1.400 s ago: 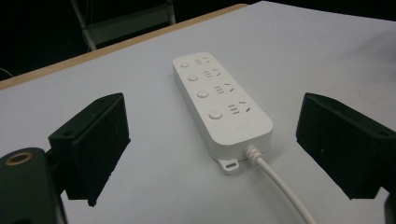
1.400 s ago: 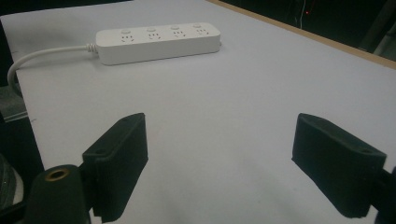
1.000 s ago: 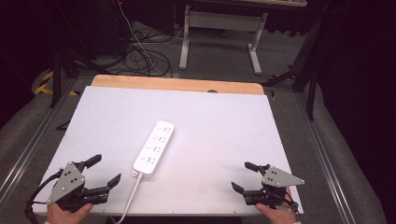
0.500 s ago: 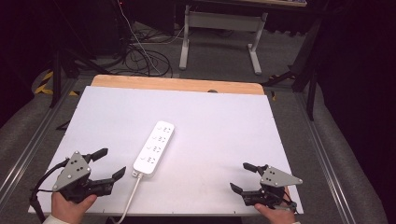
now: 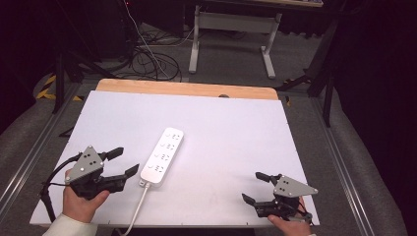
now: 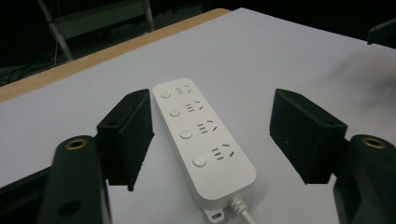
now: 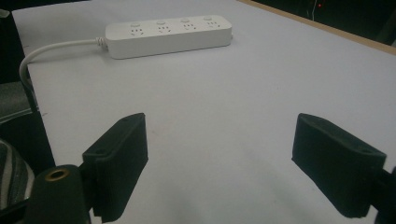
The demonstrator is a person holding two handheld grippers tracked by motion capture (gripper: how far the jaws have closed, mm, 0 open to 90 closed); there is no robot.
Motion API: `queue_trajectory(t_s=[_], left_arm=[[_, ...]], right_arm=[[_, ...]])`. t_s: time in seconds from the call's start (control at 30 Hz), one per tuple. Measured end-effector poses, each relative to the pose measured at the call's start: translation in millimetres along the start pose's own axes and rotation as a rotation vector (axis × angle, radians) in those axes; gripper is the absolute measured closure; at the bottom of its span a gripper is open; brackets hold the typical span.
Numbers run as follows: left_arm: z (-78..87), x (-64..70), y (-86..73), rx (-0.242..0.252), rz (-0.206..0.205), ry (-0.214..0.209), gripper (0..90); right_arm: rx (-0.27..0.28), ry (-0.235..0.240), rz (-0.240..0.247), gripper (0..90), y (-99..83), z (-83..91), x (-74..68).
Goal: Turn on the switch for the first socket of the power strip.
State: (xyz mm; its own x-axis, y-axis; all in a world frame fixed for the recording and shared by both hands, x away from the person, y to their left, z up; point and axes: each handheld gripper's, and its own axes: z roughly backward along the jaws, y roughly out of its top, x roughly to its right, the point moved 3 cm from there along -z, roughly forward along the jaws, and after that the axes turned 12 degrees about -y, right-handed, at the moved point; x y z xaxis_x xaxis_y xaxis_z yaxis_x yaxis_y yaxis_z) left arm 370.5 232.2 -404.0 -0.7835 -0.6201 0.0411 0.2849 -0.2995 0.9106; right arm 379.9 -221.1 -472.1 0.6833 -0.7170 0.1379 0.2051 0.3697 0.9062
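Strip (image 5: 162,157) lying flat near mid-surface, slightly left of centre, long axis running away from the near edge and leaning right, cord (image 5: 136,210) trailing from the near end over the front edge. Starting at the left: left hand-held gripper (image 5: 120,162) low over the surface (image 5: 236,128), jaws wide apart, pointed at the strip's near end and just beside it, not touching; seen through the left gripper view, strip (image 6: 201,140) framed between the two black jaws, four socket rows and round buttons facing up, cord end nearest. Judged step: approach for a grasp, nothing held yet. Next move likely calls for easing forward until the jaws straddle the strip's width near the cord end, then closing across the short sides; jaw gap looks ample for that. Further right, bare white surface between strip and right side, plenty of room to slide or swing the strip. Far right: right hand-held gripper (image 5: 250,188) parked near the front right corner, jaws also wide apart and empty, well apart from the strip (image 7: 168,33) in the right gripper view. Edges to mind: front edge close under both hands, cord draped over it and liable to drag; wooden strip along the far edge well clear.
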Motion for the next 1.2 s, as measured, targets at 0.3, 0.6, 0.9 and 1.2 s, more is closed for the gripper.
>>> queue_trajectory(t_s=[0.3, 0.6, 0.9, 1.2], left_arm=[[-15.7, -7.7, 10.4, -0.043, 0.029, -0.032, 40.4], [-31.8, -11.8, 12.3, -0.091, 0.024, -0.027, 36.8], [-41.8, -14.1, 12.0, -0.145, -0.008, -0.037, 51.2], [-52.1, -17.2, 10.0, -0.206, -0.014, -0.066, 70.6]], right_arm=[[0.003, 0.001, -0.003, 19.5, -0.2, 0.6, 0.4], [0.01, -0.006, -0.007, 19.8, -0.6, 1.4, 1.5], [0.013, -0.016, -0.008, 19.8, -0.8, 2.2, 2.3], [0.014, -0.013, -0.012, 19.8, -1.1, 1.6, 2.2]])
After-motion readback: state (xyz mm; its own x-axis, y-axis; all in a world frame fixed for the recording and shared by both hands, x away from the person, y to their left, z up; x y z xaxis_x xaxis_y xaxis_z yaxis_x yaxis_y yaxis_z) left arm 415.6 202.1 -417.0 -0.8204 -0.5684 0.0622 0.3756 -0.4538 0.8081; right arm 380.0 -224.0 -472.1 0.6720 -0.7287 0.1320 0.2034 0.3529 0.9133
